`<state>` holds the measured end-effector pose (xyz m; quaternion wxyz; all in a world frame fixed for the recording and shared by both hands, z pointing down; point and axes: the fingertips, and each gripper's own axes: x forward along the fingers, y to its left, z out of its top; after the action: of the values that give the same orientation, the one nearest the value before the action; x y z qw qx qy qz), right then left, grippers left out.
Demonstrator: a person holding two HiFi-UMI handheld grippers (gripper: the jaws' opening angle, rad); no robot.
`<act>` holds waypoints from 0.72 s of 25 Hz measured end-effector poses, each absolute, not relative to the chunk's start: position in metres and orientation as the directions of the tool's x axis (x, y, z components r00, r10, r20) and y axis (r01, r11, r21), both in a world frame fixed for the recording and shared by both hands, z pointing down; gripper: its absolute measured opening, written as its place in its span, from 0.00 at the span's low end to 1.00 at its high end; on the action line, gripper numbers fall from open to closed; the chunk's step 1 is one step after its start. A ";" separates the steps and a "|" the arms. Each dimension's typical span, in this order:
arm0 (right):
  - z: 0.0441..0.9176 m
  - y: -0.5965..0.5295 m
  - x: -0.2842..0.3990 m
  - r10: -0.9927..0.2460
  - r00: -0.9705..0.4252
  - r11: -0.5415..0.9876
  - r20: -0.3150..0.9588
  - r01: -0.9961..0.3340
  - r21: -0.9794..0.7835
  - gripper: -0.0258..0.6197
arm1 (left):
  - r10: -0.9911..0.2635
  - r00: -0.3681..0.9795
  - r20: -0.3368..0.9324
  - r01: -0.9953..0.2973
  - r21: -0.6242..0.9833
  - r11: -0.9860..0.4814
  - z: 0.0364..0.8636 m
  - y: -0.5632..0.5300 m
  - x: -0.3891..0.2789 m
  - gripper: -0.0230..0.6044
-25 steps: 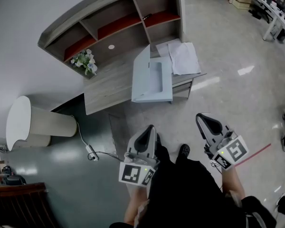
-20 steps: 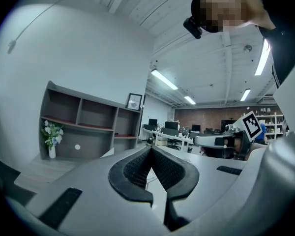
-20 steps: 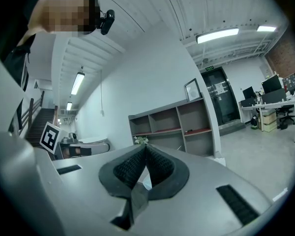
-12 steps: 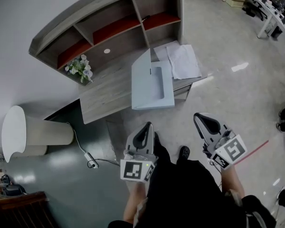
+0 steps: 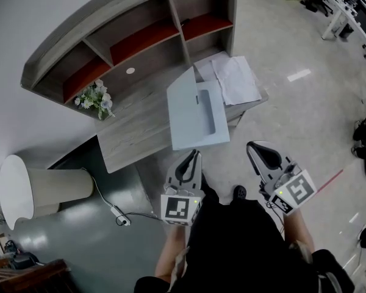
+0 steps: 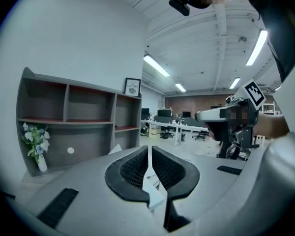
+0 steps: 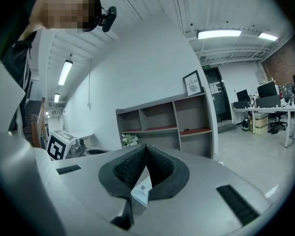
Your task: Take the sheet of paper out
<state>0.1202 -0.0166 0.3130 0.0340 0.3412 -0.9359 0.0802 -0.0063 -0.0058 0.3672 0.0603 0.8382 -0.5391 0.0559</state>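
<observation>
Two grippers are pinched fully shut with nothing in them. The left gripper (image 6: 148,157) shows its ribbed pads meeting in one thin seam in the left gripper view, and the right gripper (image 7: 146,157) looks the same in its own view.

Only the head view shows the sheet of paper (image 5: 235,78). It lies right of upper centre, on the right end of the wooden desk (image 5: 131,133), just beside a light-blue case (image 5: 192,118) and overlapping another white sheet. In that view both grippers sit low in the frame, over the floor and short of the desk's near edge. The case lies between the left gripper's tip and the paper.

The gripper views add a framed picture (image 7: 192,83) on top of the shelf unit (image 5: 128,38), its print too small to read. They also show office desks and chairs at their right edge, and a small dark thing on a red shelf (image 7: 185,130). The only markings are the black-and-white squares on each marker cube (image 5: 183,207).

A flower vase (image 5: 96,98) stands at the desk's left end. A white round-topped cylinder (image 5: 30,188) stands at lower left, with a cabled plug (image 5: 121,217) on the floor.
</observation>
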 end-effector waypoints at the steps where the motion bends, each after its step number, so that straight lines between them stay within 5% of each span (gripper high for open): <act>1: 0.314 -0.020 0.116 -0.638 -0.760 0.750 0.124 -0.650 -0.127 0.06 | -0.887 0.427 0.179 -0.903 0.033 -0.428 0.373 -0.010 -0.009 0.06; 18: 0.353 -0.050 0.090 -0.724 -0.648 0.631 0.235 -0.761 -0.151 0.06 | -0.731 0.551 0.404 -0.763 -0.111 -0.637 0.485 -0.059 -0.009 0.34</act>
<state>0.0901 -0.0502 0.3527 0.0762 0.4126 -0.8999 0.1189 -0.0085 -0.0586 0.4848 0.0385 0.8797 -0.4245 0.2108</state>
